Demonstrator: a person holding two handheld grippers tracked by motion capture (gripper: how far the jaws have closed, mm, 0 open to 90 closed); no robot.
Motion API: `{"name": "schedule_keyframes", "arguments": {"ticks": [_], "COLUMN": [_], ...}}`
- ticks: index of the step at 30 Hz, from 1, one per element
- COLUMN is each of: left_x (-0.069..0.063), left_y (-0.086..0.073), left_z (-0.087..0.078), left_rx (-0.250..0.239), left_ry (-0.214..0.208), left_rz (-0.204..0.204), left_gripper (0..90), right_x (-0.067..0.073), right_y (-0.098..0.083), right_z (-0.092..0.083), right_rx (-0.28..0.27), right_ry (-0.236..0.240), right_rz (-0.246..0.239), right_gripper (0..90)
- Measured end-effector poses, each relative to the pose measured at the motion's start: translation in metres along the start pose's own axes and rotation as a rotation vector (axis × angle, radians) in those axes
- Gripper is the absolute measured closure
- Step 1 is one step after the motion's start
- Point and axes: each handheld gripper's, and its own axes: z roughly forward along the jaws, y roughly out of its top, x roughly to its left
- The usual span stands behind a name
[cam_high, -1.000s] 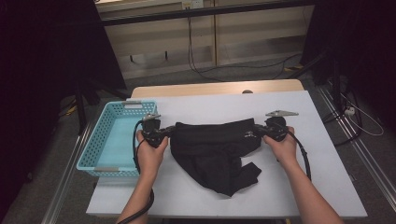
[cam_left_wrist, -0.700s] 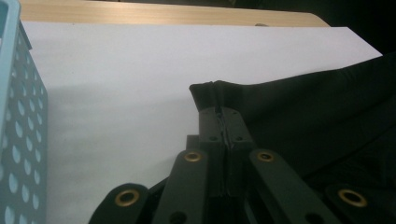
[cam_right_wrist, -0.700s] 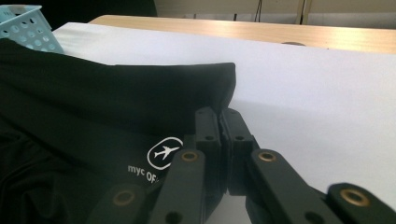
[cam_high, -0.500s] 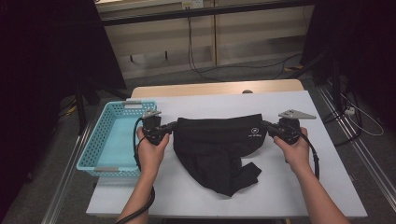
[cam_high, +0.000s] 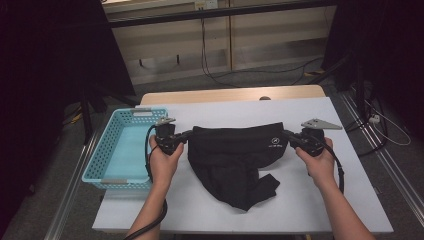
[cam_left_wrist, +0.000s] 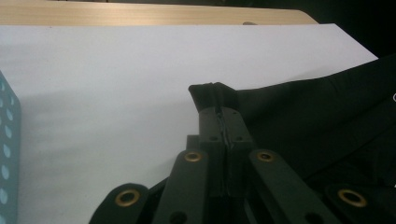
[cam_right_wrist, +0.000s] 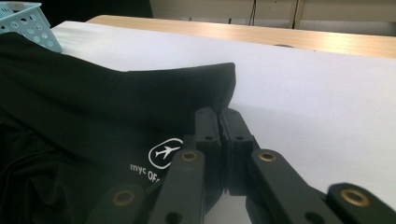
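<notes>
Pinching black garment (cam_high: 235, 160) at opp top corners, L gripper (cam_high: 186, 135) & R gripper (cam_high: 289, 136) both clamped on cloth, stretching edge taut to flatten for folding

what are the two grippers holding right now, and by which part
Both hold the black garment. The left gripper is shut on its top left corner, the right gripper on its top right corner, beside the white plane logo, with the top edge stretched between them.

Black garment (cam_high: 235, 160) stretched between left claw (cam_high: 189, 134) and right claw (cam_high: 287, 135), blue basket (cam_high: 107, 150) left
</notes>
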Motion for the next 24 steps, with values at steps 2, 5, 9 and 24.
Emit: {"name": "schedule_keyframes", "arguments": {"ticks": [2, 5, 9, 24], "left_x": [0.0, -0.001, 0.0, -0.005], "left_y": [0.0, 0.001, 0.002, 0.036], "left_z": [0.0, -0.002, -0.004, -0.012], "left_rx": [-0.001, -0.004, -0.012, -0.08], "left_ry": [-0.003, -0.005, -0.008, -0.034], "left_rz": [0.0, -0.002, -0.002, 0.01], "left_gripper": [88.7, 88.7, 88.8, 88.8], "right_x": [0.0, 0.0, 0.0, -0.003], "right_y": [0.0, 0.0, 0.002, 0.034], "right_z": [0.0, -0.001, -0.001, -0.012], "right_rx": [-0.002, -0.003, -0.014, -0.066], "right_ry": [-0.005, -0.01, -0.013, -0.04], "right_rz": [-0.007, -0.007, -0.005, -0.029], "right_gripper": [87.1, 87.1, 87.1, 87.2]}}
